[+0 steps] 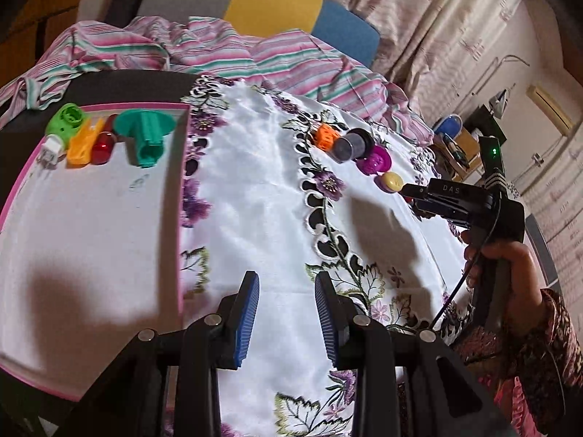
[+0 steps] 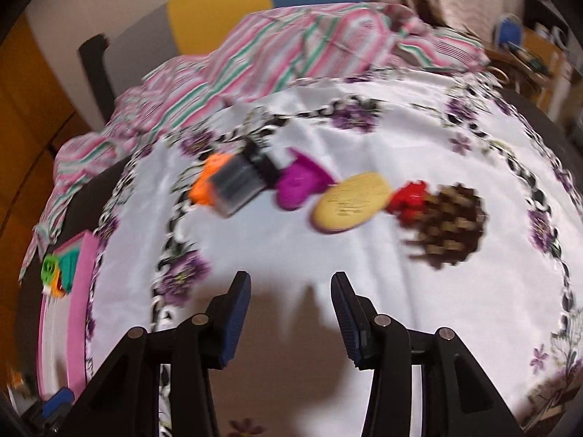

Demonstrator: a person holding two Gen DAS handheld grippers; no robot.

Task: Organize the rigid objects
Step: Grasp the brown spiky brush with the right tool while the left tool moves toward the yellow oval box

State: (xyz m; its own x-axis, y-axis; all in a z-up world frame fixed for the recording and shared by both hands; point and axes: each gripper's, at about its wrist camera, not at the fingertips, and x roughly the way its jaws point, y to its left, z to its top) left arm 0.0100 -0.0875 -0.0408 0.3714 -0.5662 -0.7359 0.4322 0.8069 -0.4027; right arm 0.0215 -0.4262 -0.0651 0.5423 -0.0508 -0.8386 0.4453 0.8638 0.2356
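Left wrist view showed the left gripper (image 1: 286,313) over the white flowered tablecloth (image 1: 262,196), its blue pads parted with nothing between them, so it was released. To its left lay a white tray (image 1: 91,218) with a pink rim; along the tray's far edge sat a green cap-like piece (image 1: 67,120), an orange clip (image 1: 83,142), a red piece (image 1: 102,147) and a teal funnel-shaped piece (image 1: 145,133), the first three touching in a row and the teal one just beside them. Well ahead and to the right of the left gripper lay an orange piece (image 1: 325,136), a grey and black cylinder (image 1: 351,144), a purple piece (image 1: 375,160) and a yellow disc (image 1: 392,181), strung in a line. The right gripper (image 1: 408,196), held by a hand (image 1: 510,266), pointed at the yellow disc from the right, its tip just beside it.

Right wrist view, blurred, showed the right gripper (image 2: 291,313) with its pads apart and empty, also released. Ahead of it, across bare cloth, lay the same line: orange piece (image 2: 207,185), cylinder (image 2: 242,182), purple piece (image 2: 298,185), yellow disc (image 2: 351,200), then a red piece (image 2: 410,198) touching a pine cone (image 2: 450,225). The yellow disc lay nearly straight ahead of the jaws, apart from them.
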